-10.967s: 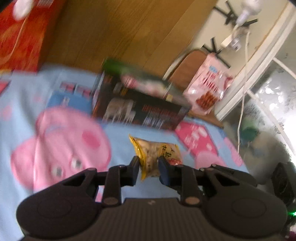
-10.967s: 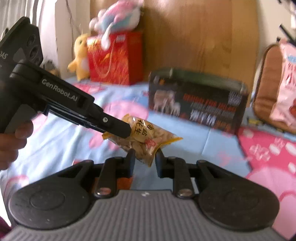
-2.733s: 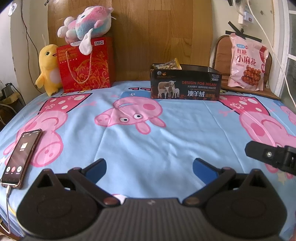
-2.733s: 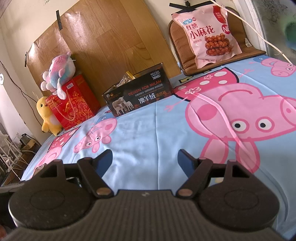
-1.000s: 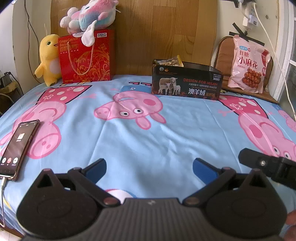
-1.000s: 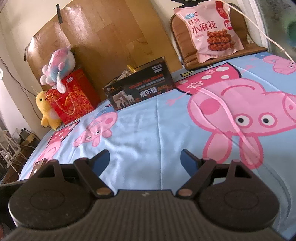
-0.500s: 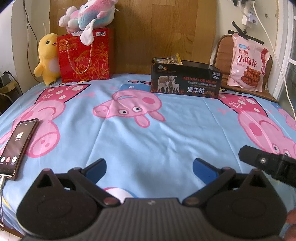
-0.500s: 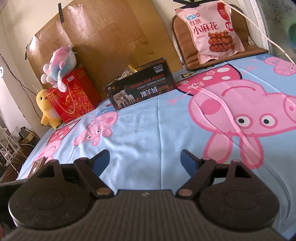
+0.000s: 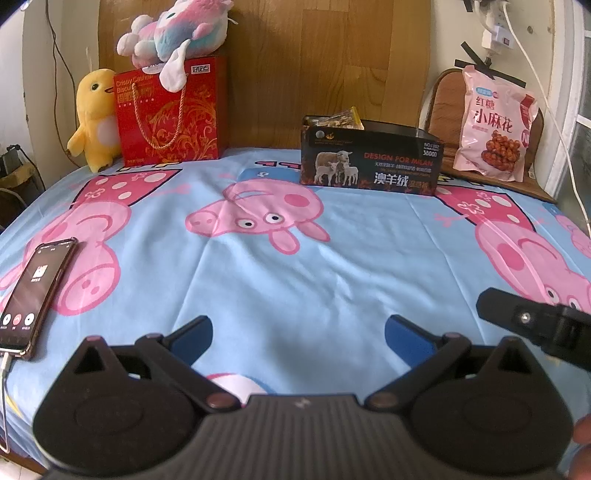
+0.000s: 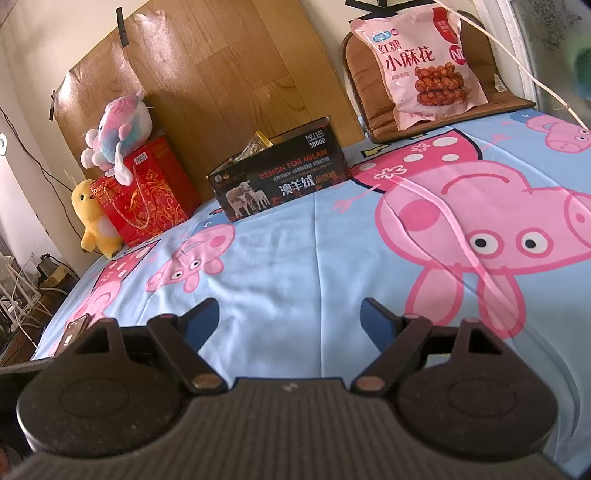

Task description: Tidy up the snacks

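Bedsheet (image 9: 295,280) bare up to box (image 9: 369,162); phone (image 9: 29,295) at left edge.

Bed (image 9: 295,288): box (image 9: 373,162), phone (image 9: 33,291)

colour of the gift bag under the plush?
Red with gold swirl print on the gift bag; clearest in the left wrist view.

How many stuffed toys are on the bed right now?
2. A yellow duck plush stands at the far left corner beside the red gift bag; a pink-and-blue plush lies on top of that bag. Others may be out of view.
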A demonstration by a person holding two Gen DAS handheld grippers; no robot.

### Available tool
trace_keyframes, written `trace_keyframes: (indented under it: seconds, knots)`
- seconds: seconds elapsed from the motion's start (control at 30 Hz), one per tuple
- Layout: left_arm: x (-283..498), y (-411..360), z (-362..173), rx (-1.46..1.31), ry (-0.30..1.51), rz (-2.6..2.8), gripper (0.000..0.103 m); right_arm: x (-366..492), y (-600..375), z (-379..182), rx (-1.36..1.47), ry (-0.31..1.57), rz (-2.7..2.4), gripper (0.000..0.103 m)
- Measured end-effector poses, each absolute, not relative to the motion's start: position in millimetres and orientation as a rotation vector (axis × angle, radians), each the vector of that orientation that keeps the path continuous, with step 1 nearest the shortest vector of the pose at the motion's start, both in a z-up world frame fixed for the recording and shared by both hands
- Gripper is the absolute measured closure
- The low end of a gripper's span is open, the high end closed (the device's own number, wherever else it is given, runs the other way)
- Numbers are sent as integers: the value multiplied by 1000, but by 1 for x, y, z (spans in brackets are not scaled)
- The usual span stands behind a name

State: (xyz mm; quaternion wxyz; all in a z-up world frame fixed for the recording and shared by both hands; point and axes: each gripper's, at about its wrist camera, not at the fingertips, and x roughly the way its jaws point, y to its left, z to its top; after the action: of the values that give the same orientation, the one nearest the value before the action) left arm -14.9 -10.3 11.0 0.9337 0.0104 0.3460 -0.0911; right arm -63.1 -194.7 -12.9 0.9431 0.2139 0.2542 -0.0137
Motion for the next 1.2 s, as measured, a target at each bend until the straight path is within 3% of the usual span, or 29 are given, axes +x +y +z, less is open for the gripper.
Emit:
trace_keyframes:
  seconds: [1.2]
  knots:
    - [-15, -9, 12, 19, 699, -180, 0, -64, -193, -14, 434, 519, -27, 18]
